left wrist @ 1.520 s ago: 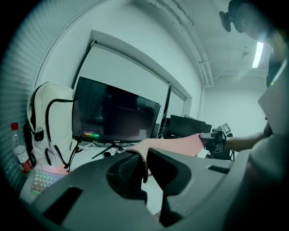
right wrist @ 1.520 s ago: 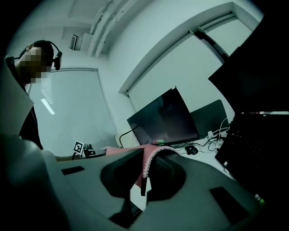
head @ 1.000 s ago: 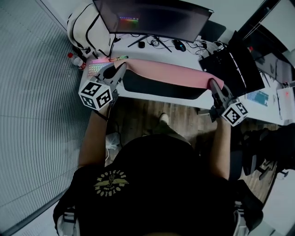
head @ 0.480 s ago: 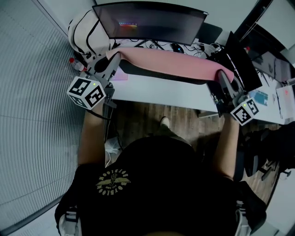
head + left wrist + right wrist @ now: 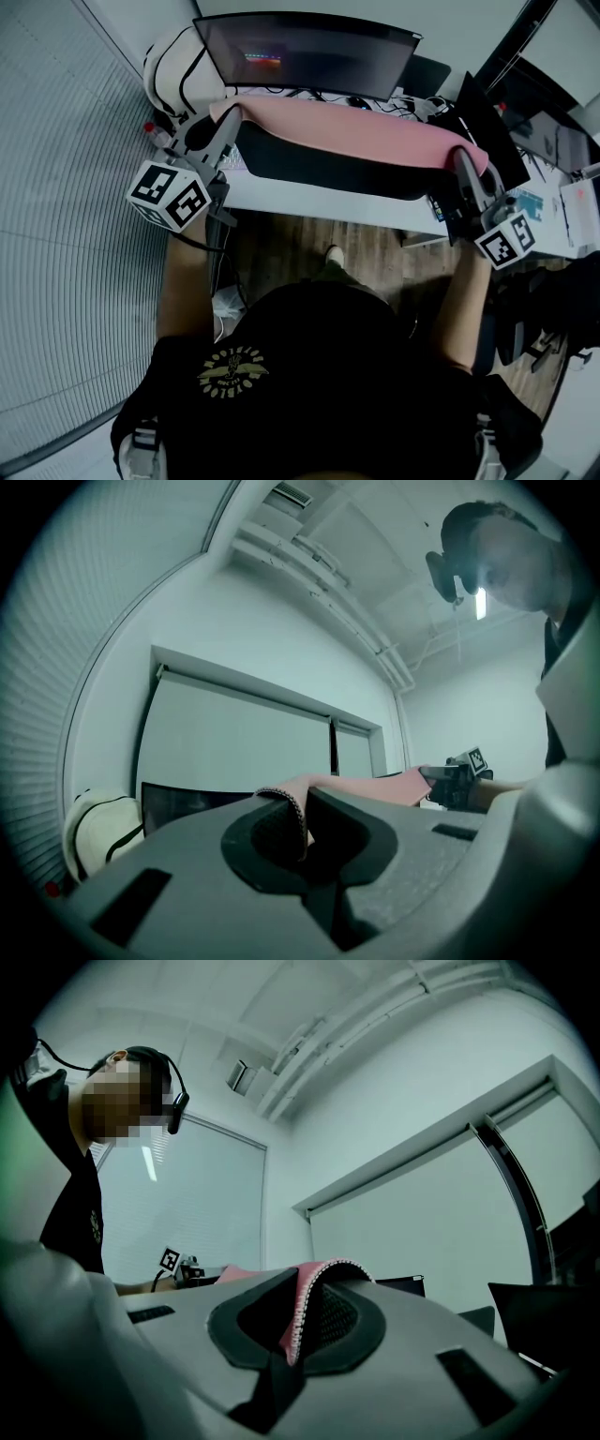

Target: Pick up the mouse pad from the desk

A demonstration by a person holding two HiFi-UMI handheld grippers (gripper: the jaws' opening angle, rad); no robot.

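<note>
A long pink mouse pad (image 5: 347, 127) with a black underside hangs in the air above the white desk (image 5: 319, 197), stretched between both grippers. My left gripper (image 5: 228, 120) is shut on the pad's left end, whose stitched edge (image 5: 286, 808) sits pinched between the jaws. At the right end my right gripper (image 5: 464, 161) is shut on the pad, the pink stitched edge (image 5: 305, 1312) folded between its jaws. The pad sags and its black underside faces me in the head view.
A wide curved monitor (image 5: 305, 52) stands at the back of the desk, with cables and a mouse behind the pad. A white backpack (image 5: 173, 66) sits at the far left. A black laptop (image 5: 492, 122) and papers lie at the right.
Both grippers have risen with the pad, lifting it off the desk and up in front of the monitor. The keyboard seen earlier at the left is now hidden behind the pad.
</note>
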